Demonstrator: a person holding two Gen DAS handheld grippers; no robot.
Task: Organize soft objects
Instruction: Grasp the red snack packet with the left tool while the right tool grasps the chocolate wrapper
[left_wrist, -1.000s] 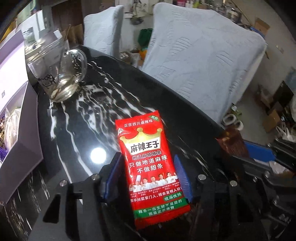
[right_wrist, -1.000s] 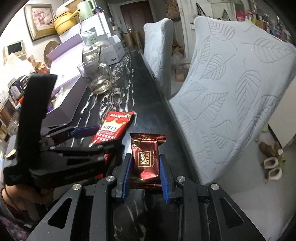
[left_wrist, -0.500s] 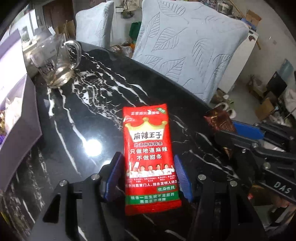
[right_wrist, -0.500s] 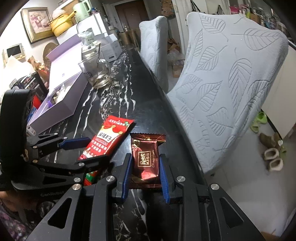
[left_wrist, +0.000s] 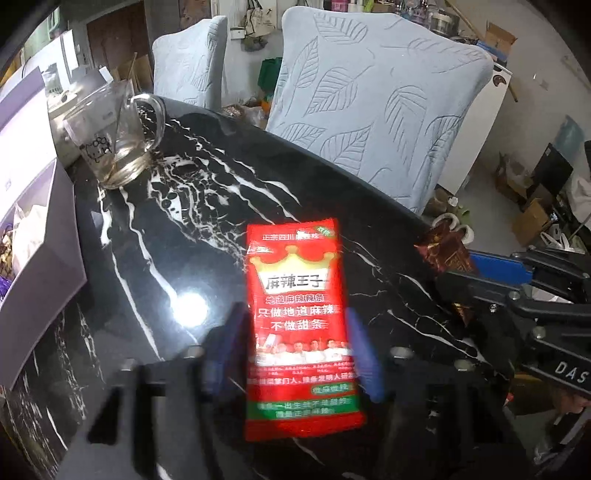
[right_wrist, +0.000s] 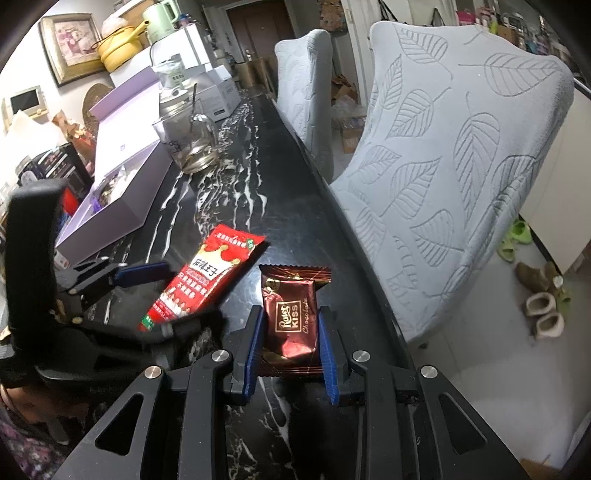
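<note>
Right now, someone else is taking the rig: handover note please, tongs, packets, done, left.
Left tongs: jaws have just been closing on the red crown-printed snack packet, pads at its edges; the view is blurred there.
Right tongs: shut on the dark brown Kiss chocolate wrapper.
Both packets are over the black marble tabletop, near the edge facing the chairs; lifted or not, I cannot tell.
Open lilac box sits behind to the left, beside the glass mug.
Done: both gripped. Left: stow them, probably in the box.

Snack packet (right_wrist: 207, 275) lies left of chocolate packet (right_wrist: 291, 314).
</note>
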